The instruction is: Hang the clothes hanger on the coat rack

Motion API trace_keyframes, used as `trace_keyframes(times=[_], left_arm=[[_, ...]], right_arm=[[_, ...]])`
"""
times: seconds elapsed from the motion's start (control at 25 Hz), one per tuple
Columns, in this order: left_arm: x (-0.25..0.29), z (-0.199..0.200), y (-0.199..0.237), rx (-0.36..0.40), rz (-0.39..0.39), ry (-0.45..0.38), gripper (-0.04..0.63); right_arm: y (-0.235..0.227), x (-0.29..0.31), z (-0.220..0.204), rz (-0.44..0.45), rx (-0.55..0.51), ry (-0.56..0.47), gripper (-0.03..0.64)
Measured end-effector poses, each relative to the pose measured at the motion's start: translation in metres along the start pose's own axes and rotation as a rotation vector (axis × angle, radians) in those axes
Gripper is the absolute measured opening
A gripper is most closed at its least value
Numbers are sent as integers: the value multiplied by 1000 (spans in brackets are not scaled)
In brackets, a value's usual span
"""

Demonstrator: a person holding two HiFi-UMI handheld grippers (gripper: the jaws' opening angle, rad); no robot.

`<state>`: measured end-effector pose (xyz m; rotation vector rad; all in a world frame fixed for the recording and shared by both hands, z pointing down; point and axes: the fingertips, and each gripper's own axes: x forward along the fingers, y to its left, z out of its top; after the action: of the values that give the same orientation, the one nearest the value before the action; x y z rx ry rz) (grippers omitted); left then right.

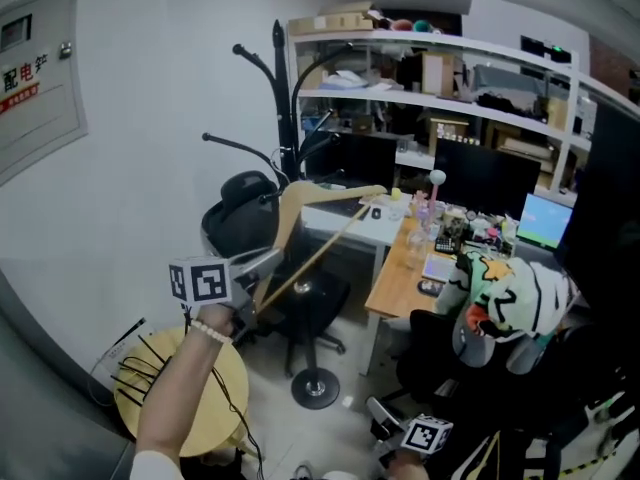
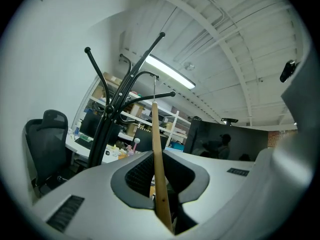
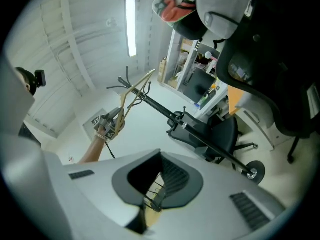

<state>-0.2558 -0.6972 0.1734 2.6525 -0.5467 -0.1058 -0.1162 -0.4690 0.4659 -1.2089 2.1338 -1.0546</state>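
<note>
A wooden clothes hanger point(image 1: 318, 220) is held up at an angle, with my left gripper point(image 1: 262, 286) shut on its lower end. Its top reaches towards the black coat rack point(image 1: 279, 98) by the white wall. In the left gripper view the hanger point(image 2: 158, 154) runs edge-on between the pads, its metal hook close to the coat rack's arms point(image 2: 131, 79); I cannot tell whether they touch. My right gripper point(image 1: 380, 418) is low at the bottom edge. In its own view the right gripper point(image 3: 156, 184) has its jaws a little apart with nothing between them.
A round wooden stool point(image 1: 225, 408) with black wire hangers stands under my left arm. Black office chairs point(image 1: 305, 308) stand by the rack's foot. A cluttered desk point(image 1: 405, 273) and shelves point(image 1: 430, 78) fill the right. A plush toy point(image 1: 500, 308) sits on a near chair.
</note>
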Motion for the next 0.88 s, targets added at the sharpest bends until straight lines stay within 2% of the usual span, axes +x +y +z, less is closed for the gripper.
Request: trace_keyframes(times=[0.28,0.56,0.88], left_arm=[[16,22,17,12,-45,67,51],[40,28,16,38,-83,130,51],[51,24,31,69,-60,197,51]], right_arm=[[-8,24,3,-14,32,-29,0],[-18,28,12,-40,55,-71,0],[-33,30,17,-69,95,-96,0]])
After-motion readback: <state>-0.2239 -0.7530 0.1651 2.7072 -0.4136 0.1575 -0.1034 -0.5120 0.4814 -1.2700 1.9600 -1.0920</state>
